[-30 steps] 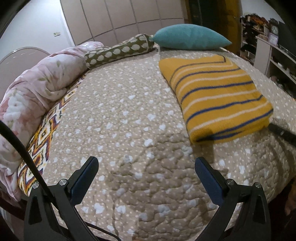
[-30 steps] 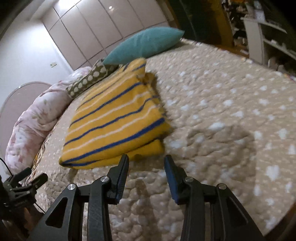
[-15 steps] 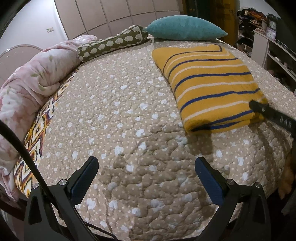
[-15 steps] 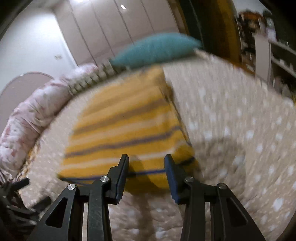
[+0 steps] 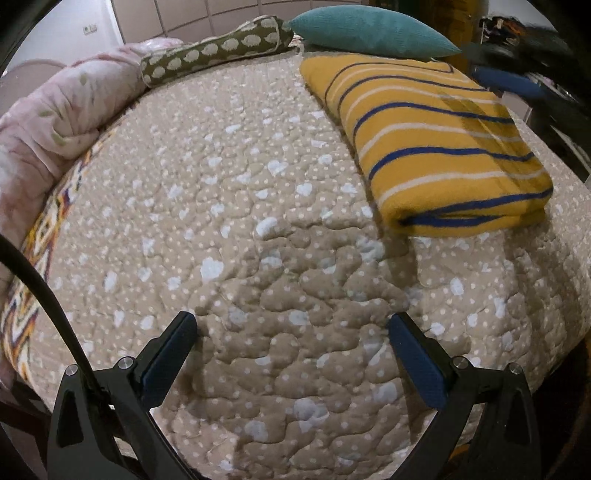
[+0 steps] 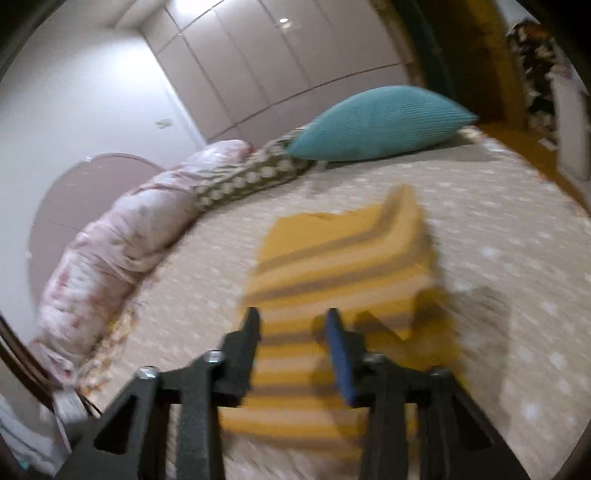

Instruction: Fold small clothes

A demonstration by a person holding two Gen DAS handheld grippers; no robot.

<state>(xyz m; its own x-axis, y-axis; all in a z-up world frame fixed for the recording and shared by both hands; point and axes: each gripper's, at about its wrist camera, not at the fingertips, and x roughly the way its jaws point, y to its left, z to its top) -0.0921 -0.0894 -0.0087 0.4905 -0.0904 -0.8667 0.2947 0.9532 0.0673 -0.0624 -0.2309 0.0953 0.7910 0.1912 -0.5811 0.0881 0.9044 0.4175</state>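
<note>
Left gripper [image 5: 291,332] spread wide over bare quilt [image 5: 258,240], nothing between | right gripper [image 6: 293,321] narrow gap, jaws just closing, above folded yellow striped sweater [image 6: 332,266], blurred, contact unclear | sweater lies on quilt before teal pillow [image 6: 380,122]

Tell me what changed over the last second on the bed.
The right gripper swung from the bedspread beside the sweater to over it, its jaws closing partway, nothing visibly pinched. The left gripper dipped slightly, open and empty. The sweater stayed folded in place; the pillow and duvet did not move.
</note>
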